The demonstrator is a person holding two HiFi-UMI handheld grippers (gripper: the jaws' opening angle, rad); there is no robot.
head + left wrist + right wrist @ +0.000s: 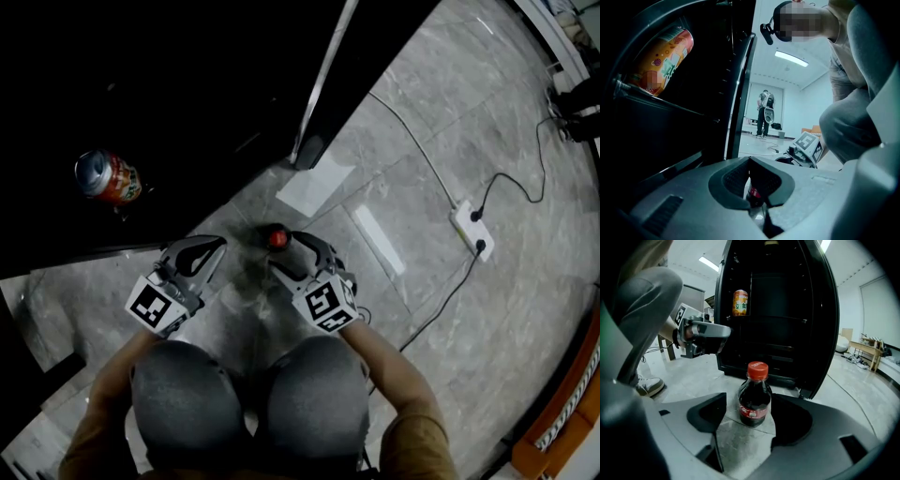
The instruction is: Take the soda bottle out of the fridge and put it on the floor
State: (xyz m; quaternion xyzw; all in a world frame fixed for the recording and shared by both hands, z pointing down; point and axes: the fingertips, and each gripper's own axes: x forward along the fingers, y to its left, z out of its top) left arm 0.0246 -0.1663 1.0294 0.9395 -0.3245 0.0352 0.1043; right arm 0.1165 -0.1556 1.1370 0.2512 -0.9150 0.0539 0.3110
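Note:
The soda bottle [754,394], dark with a red cap, stands upright on the grey floor in front of the open black fridge [778,310]. My right gripper [750,414] is open, with its jaws on either side of the bottle's base and a gap on the left side. In the head view the bottle's red cap [277,238] shows just ahead of the right gripper [287,256]. My left gripper [208,251] is shut and empty, to the left of the bottle. Through its narrow jaw slit [751,180] a bit of the bottle's red label [753,193] shows.
An orange drink can [108,178] stands on a fridge shelf [740,303]. The fridge door [323,84] stands open ahead. A white sheet [314,187] lies on the floor, and a power strip [472,228] with cables at right. The person's knees [244,394] are close behind.

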